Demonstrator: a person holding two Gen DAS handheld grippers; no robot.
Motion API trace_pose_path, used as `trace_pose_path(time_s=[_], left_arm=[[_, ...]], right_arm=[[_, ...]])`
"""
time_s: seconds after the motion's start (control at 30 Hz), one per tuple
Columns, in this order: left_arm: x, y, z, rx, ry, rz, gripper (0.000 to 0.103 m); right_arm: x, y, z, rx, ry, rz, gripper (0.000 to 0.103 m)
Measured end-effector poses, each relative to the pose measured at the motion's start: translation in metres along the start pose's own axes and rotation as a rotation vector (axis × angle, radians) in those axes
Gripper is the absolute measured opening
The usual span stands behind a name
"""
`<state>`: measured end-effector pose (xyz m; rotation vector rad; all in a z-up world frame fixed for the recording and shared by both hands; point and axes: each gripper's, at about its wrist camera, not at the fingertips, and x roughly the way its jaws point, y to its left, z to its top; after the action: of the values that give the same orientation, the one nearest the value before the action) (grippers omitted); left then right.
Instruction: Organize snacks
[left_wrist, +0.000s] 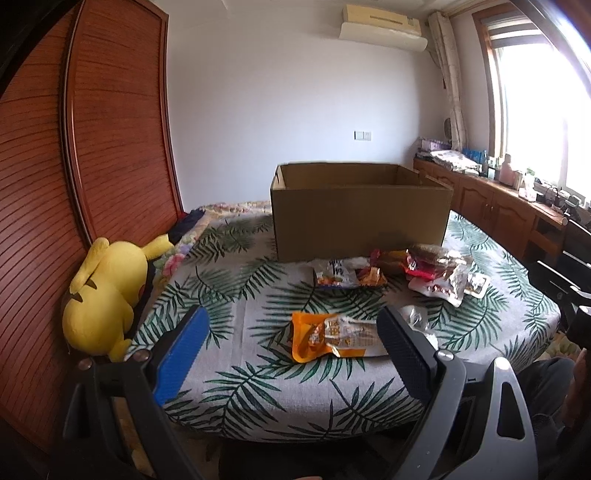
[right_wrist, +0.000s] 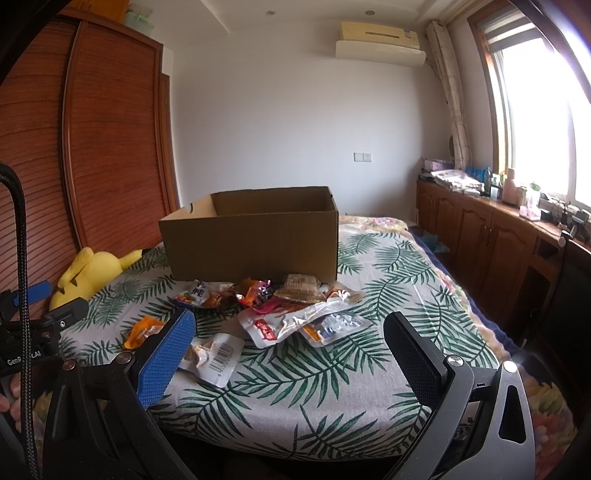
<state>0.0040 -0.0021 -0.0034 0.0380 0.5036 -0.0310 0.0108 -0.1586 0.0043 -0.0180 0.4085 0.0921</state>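
— Both claws are gaping wide, holding nothing: left claw (left_wrist: 291, 347) is hovering over an orange snack packet (left_wrist: 332, 336) on the bed (left_wrist: 258, 398).
— Right claw (right_wrist: 288, 350)?
— Hanging near a barcoded pouch (right_wrist: 212, 356); remaining snacks (right_wrist: 280, 306) are lying before the cardboard box (right_wrist: 255, 243), seemingly empty.

Daylight is pouring in from the window (left_wrist: 535, 110) on my right, blowing out to white glare there. The cardboard box (right_wrist: 255, 243) is casting a soft shadow toward me. Fisheye distortion is bending the wardrobe (left_wrist: 92, 129) and darkening the corners.
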Motion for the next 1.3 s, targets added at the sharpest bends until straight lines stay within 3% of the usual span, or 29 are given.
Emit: trace_pose_path(time_s=[0.37, 0.93, 1.3], left_arm=[[0.042, -0.004, -0.013, 0.01, 0.081, 0.003, 0.093], [0.101, -0.021, -0.002, 0.011, 0.169, -0.029, 0.093], [0.103, -0.018, -0.004, 0.141, 0.23, -0.108, 0.093]], right_arm=[[0.03, -0.002, -0.01, -0.048, 0.034, 0.005, 0.103], [0.06, -0.025, -0.021, -0.04, 0.09, 0.005, 0.103], [0.067, -0.045, -0.028, -0.005, 0.131, 0.003, 0.103]])
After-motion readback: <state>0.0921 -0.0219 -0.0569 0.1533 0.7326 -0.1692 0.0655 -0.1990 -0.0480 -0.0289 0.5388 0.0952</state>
